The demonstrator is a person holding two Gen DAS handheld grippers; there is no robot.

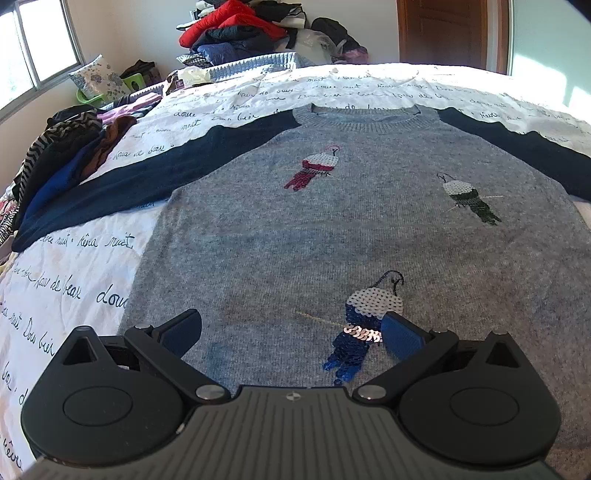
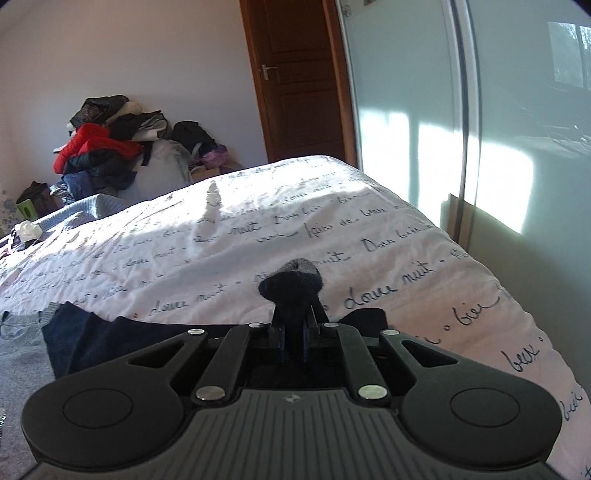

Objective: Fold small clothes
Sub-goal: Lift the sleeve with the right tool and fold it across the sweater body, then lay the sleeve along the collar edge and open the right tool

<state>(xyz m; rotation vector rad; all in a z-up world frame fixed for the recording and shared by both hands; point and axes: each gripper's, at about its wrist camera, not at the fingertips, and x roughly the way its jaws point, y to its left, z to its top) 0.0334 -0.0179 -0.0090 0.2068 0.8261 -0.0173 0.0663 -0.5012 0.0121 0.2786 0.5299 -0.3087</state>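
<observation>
we see the bed (image 1: 92, 280) filling both views, its white cover printed with dark handwriting. a grey sweater (image 1: 332, 229) with navy sleeves lies flat across the middle of the left wrist frame, neckline toward the top, three sequin birds on its front. heaps of clothes (image 1: 236, 33) sit at the upper centre by the wall, more at the left edge. our left tongs (image 1: 291, 334) stand wide apart over the sweater's lower part, at the bottom of the frame, nothing between them. our right tongs (image 2: 293, 325) are clamped on the navy sleeve end (image 2: 291, 286), bunched at lower centre of the right wrist frame.
</observation>
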